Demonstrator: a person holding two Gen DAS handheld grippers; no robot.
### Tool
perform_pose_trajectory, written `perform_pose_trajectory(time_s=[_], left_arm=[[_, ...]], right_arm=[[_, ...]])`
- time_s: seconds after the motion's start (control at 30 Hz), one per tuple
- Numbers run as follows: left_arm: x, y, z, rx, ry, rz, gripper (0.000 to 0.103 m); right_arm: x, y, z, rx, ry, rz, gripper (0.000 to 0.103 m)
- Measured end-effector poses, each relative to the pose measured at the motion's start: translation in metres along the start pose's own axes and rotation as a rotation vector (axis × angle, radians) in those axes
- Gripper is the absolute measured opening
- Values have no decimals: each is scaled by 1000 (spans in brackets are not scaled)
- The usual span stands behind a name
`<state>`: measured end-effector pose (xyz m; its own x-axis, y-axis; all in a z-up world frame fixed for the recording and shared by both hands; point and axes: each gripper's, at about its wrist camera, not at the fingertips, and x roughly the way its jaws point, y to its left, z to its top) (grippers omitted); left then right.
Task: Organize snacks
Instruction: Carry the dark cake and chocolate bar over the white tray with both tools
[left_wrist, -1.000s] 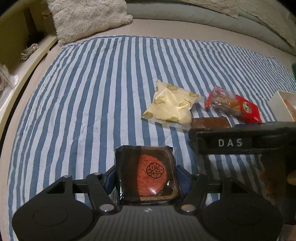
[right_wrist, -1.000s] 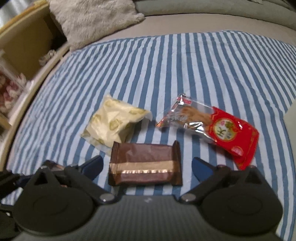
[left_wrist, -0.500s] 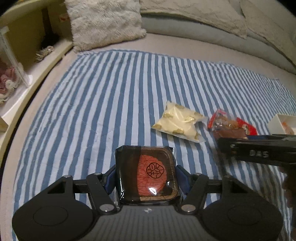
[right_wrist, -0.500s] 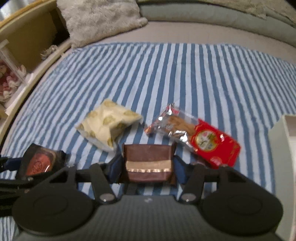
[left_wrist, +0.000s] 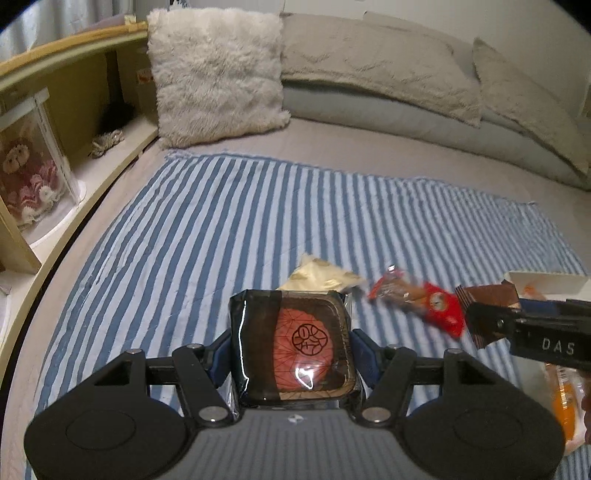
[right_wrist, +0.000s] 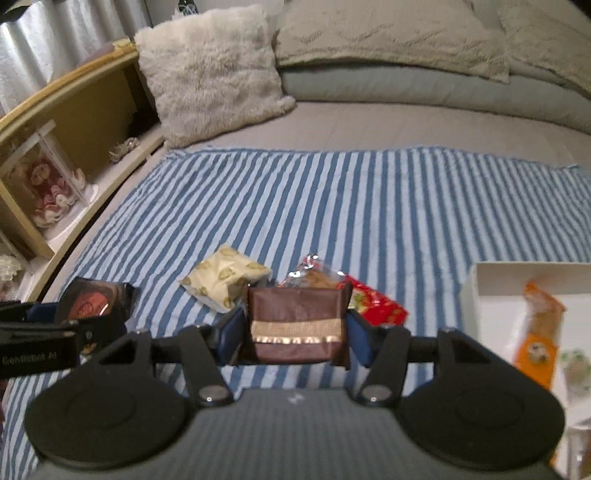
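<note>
Your left gripper (left_wrist: 291, 347) is pinching a black pack (left_wrist: 291, 347) with a red round emblem, its blue pads pressing both sides. You are holding it level and raised above the striped cloth (left_wrist: 221, 229), pointing forward toward the pillows.

Your right gripper (right_wrist: 295, 328) is pinching a brown pack (right_wrist: 295, 328) with a gold band across its front, pads closing on its left and right edges. It is also held level and lifted clear of the cloth. In the left wrist view, this gripper is reaching in from the right edge, with the brown pack sticking out at its tip. In the right wrist view, your left gripper is showing at the left edge, with the black pack in its grip.

Just beyond both grippers, a pale yellow pack (right_wrist: 225, 280) is lying on the cloth. Just to its right, a red and clear pack (left_wrist: 417, 299) is lying flat; whether the two are touching cannot be told.

To your right, a white box (right_wrist: 480, 280) is sitting on the cloth, with an orange pack (right_wrist: 539, 328) lying inside it.

Farther off, the cloth is ending at the grey bed (left_wrist: 369, 147). A fluffy white pillow (left_wrist: 218, 70) is leaning at the back left, with beige pillows (left_wrist: 369, 62) beside it. A wooden shelf (left_wrist: 74, 85) is running along the left, holding a clear case with a red plush toy (left_wrist: 22, 173).
</note>
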<state>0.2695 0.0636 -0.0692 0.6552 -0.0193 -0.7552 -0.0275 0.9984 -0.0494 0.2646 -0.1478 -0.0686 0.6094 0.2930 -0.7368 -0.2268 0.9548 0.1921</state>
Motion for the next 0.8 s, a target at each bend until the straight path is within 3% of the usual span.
perform_pose_trajectory(time_s=[0.27,0.8], left_arm=[[-24,-45,0,27,-48,-39,66],[-23,-165,-10,134,-63,-206,66]], right_arm=[[-46,-24,-6,4,-74,-2,65],[-110,-126,-40,87,-127,-151,66]])
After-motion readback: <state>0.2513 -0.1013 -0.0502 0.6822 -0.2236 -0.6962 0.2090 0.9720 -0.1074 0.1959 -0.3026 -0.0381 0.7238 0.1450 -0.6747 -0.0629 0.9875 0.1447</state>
